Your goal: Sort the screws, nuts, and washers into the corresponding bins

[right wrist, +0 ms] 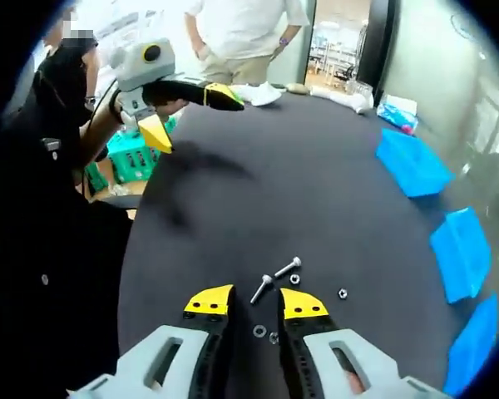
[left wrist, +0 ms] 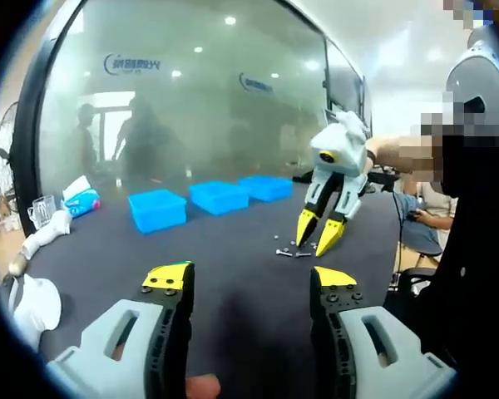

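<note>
right tool (right wrist: 256, 306) hangs low over the dark worktop (right wrist: 299, 183), jaws narrow, nothing gripped. two screws (right wrist: 274, 278), nuts (right wrist: 342, 293) and a washer (right wrist: 259, 331) lie loose around its tips. left tool (left wrist: 249, 278) floats at 11 o'clock, jaws wide, holding nothing. three blue bins (left wrist: 217, 197) line the far edge by the glass.

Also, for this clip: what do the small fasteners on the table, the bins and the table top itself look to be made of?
The screws and the washer look like bare metal: silvery grey with small glints. The bins look like moulded plastic, uniform bright blue with a slight sheen. The table top is dark and matte with no reflections, perhaps a cloth or rubber mat; which of these cannot be told.
</note>
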The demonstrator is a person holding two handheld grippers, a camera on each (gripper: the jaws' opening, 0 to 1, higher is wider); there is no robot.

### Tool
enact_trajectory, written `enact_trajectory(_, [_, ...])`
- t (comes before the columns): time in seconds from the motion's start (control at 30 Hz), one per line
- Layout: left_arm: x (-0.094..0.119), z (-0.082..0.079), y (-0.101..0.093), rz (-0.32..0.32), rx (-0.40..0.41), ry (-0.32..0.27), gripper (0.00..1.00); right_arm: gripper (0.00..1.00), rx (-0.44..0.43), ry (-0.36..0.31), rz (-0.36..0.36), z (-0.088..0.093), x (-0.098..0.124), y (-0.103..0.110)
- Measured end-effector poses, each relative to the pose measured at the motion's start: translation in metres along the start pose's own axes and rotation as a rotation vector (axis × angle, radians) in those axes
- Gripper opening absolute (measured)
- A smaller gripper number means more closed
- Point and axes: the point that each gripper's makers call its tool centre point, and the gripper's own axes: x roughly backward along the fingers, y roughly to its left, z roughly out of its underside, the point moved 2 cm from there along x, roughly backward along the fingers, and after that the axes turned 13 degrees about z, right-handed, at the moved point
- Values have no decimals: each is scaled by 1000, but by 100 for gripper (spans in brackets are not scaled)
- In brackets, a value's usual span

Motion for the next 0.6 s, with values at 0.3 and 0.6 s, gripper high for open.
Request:
enact_trajectory(0.3, [3, 2, 4, -12, 9, -6, 54, 13, -28, 28, -15, 1, -10, -1])
enact_trajectory(0.6, [2, 1, 4, -9, 9, -9, 54, 1, -31, 27, 10, 2, -11, -2])
